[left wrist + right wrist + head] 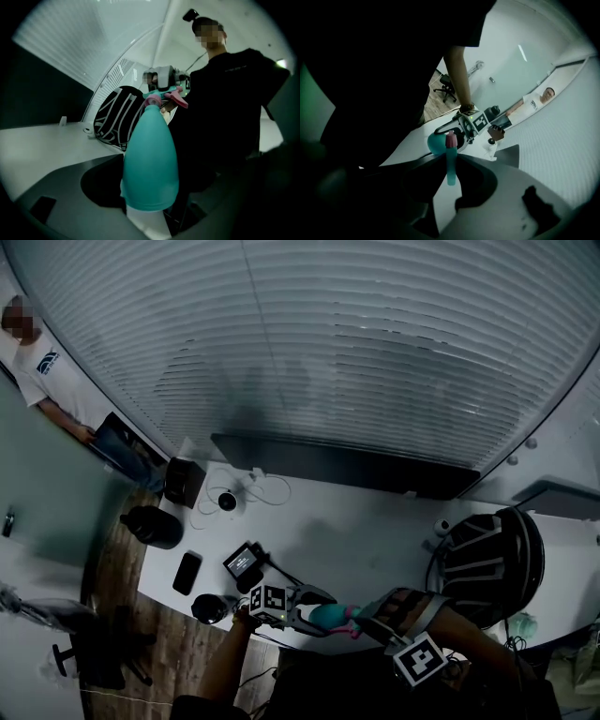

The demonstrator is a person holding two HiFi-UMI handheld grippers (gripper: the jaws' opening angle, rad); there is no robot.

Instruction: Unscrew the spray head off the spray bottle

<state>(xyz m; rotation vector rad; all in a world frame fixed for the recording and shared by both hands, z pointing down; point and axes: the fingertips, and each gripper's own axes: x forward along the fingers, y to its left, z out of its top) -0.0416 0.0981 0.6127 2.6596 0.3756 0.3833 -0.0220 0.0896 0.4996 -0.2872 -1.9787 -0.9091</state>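
Note:
A teal spray bottle (328, 617) is held in the air over the near edge of the white table (375, 531). My left gripper (302, 607) is shut on its body; in the left gripper view the bottle (151, 159) fills the gap between the jaws, base toward the camera. The spray head (168, 96), teal with a pink nozzle, points away toward my right gripper (163, 77). In the right gripper view the spray head (450, 159) lies clamped between the tips of my right gripper (451, 164), with the bottle body (435, 143) and the left gripper (474, 123) just beyond it.
A black-and-white striped backpack (487, 563) sits at the table's right. A long dark bar (337, 465) runs along the back. A phone (187, 573), a small screen device (244, 563), a black box (184, 482) and cables lie at the left. A person (47, 371) stands far left.

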